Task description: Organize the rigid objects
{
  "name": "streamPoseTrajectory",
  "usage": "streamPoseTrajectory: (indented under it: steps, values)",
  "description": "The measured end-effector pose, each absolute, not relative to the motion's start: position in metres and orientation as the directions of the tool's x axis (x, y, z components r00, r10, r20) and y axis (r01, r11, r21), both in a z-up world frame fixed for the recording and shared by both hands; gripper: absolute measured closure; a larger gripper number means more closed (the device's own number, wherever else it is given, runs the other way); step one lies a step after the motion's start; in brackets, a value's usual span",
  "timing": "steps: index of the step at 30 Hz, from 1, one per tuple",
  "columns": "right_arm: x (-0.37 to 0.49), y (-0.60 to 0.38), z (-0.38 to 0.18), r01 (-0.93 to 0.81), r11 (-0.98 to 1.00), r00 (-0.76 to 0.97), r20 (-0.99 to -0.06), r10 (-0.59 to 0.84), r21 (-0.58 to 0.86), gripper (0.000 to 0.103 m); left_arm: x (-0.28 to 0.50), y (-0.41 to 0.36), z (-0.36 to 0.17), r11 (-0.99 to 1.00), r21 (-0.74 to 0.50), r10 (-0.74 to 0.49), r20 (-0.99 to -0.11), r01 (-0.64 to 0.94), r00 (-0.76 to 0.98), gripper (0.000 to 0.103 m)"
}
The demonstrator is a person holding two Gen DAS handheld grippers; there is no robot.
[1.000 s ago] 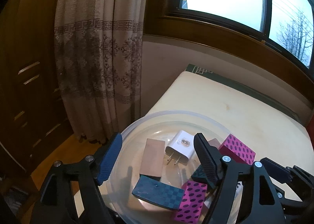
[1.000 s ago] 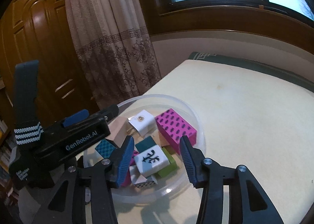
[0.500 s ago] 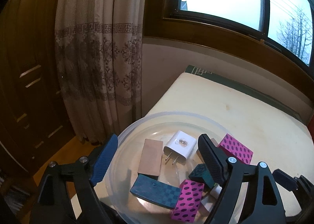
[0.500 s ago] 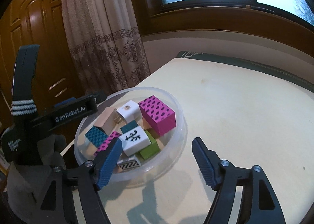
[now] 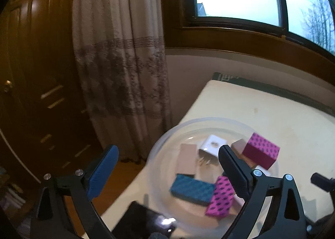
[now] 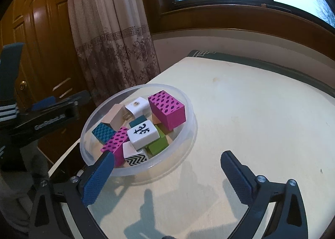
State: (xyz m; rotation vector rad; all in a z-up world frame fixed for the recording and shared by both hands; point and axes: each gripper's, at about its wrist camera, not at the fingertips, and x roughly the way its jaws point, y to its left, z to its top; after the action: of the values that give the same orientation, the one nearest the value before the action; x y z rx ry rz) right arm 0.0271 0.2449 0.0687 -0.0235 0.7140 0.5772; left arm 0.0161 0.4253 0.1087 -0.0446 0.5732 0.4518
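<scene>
The clear bowl (image 6: 189, 132) held 2 magenta blocks (image 6: 167, 109) with dark dots, a teal checkered block (image 6: 102, 133), a white tile (image 6: 143, 134) with a black motif, a green block (image 6: 158, 146), a black-and-white zigzag piece (image 6: 136, 159) and a plain white charger (image 6: 137, 107). The table (image 6: 261, 113) was cream.

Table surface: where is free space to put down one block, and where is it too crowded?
The cream table is bare from the clear bowl across to the green border strip under the window. A second bare patch lies between the open right gripper and the bowl. The bowl is crowded: the pink dotted block, the white tile and others are piled together.
</scene>
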Motion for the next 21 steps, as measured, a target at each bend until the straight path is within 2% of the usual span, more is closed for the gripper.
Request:
streamPoseTrajectory:
  steps: [5,10,16,21]
  values:
    - [0.02,0.244,0.072,-0.524,0.837,0.614,-0.61,0.501,0.159,0.0,-0.004,0.418,0.114,0.887,0.152,0.45,-0.504,-0.437,0.737,0.003]
    - [0.013,0.247,0.072,-0.544,0.826,0.606,-0.613,0.507,0.145,0.0,-0.015,0.409,0.112,0.881,0.2,0.466,-0.515,-0.428,0.719,0.002]
    - [0.004,0.249,0.073,-0.563,0.819,0.613,-0.609,0.503,0.11,0.0,-0.021,0.41,0.102,0.906,0.171,0.41,-0.579,-0.387,0.705,0.002]
    - [0.002,0.25,0.074,-0.557,0.825,0.625,-0.605,0.493,0.096,0.0,-0.022,0.412,0.099,0.898,0.185,0.427,-0.593,-0.4,0.683,0.002]
